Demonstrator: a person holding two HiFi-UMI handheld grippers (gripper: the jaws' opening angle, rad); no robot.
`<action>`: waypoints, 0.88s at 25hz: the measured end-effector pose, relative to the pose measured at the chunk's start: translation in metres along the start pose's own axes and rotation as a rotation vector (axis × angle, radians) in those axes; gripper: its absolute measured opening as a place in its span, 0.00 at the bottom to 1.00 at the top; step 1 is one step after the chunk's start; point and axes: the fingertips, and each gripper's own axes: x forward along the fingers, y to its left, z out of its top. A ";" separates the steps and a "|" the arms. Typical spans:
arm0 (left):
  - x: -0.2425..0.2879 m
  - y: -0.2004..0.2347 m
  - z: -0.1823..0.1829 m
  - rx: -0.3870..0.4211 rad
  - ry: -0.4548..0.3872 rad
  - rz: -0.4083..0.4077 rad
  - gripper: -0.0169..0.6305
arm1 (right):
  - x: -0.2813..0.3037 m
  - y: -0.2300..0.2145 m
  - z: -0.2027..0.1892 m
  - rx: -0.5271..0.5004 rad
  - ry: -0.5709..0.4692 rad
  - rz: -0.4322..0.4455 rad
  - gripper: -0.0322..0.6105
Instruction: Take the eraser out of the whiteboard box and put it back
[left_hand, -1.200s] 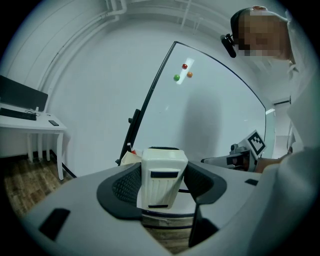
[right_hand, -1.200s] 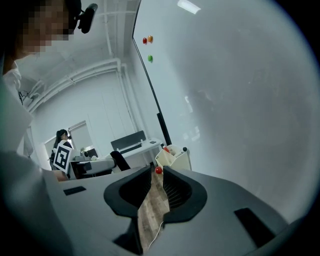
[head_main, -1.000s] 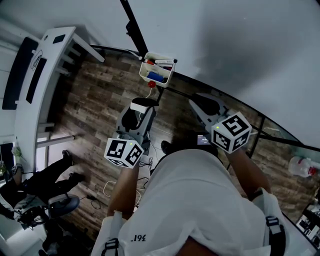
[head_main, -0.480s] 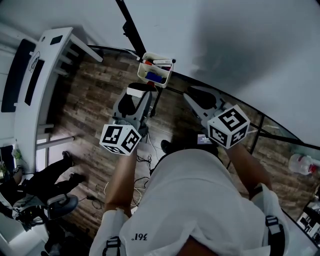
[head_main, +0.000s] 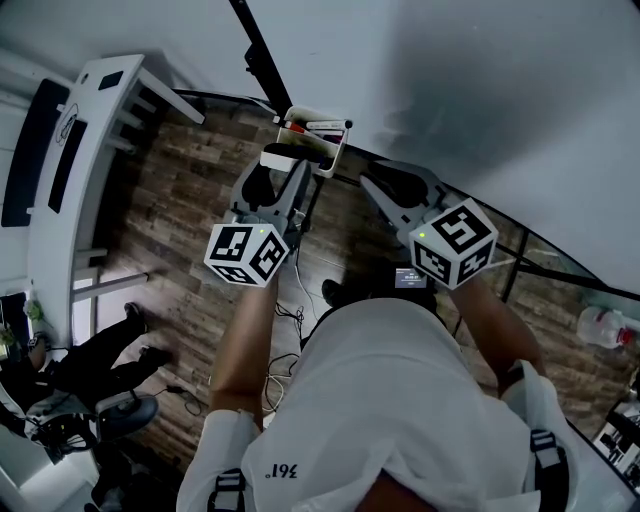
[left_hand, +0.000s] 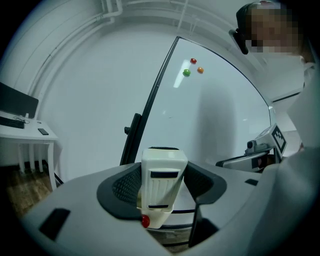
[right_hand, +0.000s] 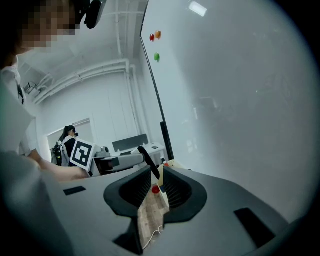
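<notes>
The whiteboard box (head_main: 325, 143), a cream tray with markers in it, hangs at the lower edge of the whiteboard (head_main: 480, 100). My left gripper (head_main: 283, 166) is shut on the eraser (head_main: 285, 151), a white block with black felt, right at the box's near left edge. In the left gripper view the eraser (left_hand: 161, 177) stands upright between the pads, held by the left gripper (left_hand: 161, 186), with the box's red knob (left_hand: 145, 220) just under it. My right gripper (head_main: 377, 182) hovers to the right of the box. Its jaws (right_hand: 156, 189) stand slightly apart with nothing between them, and the box (right_hand: 164, 196) shows beyond.
Coloured magnets (left_hand: 186, 73) stick high on the board, and its black frame post (head_main: 262, 55) rises behind the box. A white desk (head_main: 90, 150) stands at the left, with a seated person (head_main: 80, 370) below it. Cables (head_main: 290, 320) lie on the wood floor. A bottle (head_main: 605, 330) sits far right.
My left gripper has carried the eraser up the picture, from below the box to its near edge. The right gripper has shifted a little toward the board.
</notes>
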 end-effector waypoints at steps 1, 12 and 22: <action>0.003 0.001 -0.001 0.003 0.003 -0.001 0.44 | 0.001 0.000 0.001 0.000 -0.001 0.000 0.19; 0.032 0.011 -0.017 0.027 0.043 0.000 0.44 | 0.005 -0.006 0.003 0.001 0.003 -0.014 0.19; 0.042 0.020 -0.038 0.051 0.085 0.014 0.44 | 0.009 -0.007 -0.005 0.005 0.026 -0.013 0.19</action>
